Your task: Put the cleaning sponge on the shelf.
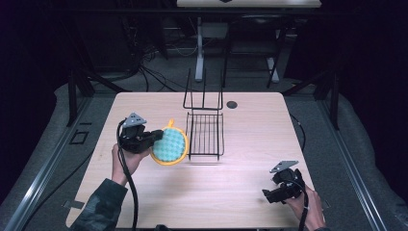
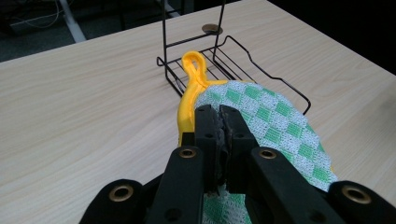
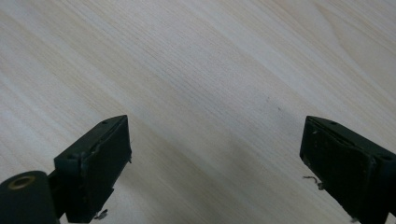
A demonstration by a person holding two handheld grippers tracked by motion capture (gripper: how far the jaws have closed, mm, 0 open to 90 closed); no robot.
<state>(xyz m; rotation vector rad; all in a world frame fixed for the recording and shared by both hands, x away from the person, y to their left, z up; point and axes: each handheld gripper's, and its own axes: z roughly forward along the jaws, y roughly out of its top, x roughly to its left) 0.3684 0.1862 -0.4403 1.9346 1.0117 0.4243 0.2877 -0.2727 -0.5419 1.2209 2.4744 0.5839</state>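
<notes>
left gripper point(image 1: 156, 137): black, grey 3-cornered plate, black cable, brass-ringed holes
right gripper point(image 1: 267, 194): black, grey plate, worn jaw pads
left sleeve point(image 1: 98, 208): dark camouflage pattern

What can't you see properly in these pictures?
- Pot holder: in the left gripper view its near edge sits behind the left tongs, which are shut on it.
- Wire rack: its uprights are cut off by the top edge there.
- Dark round spot on the table: too small in the high view to identify.
</notes>
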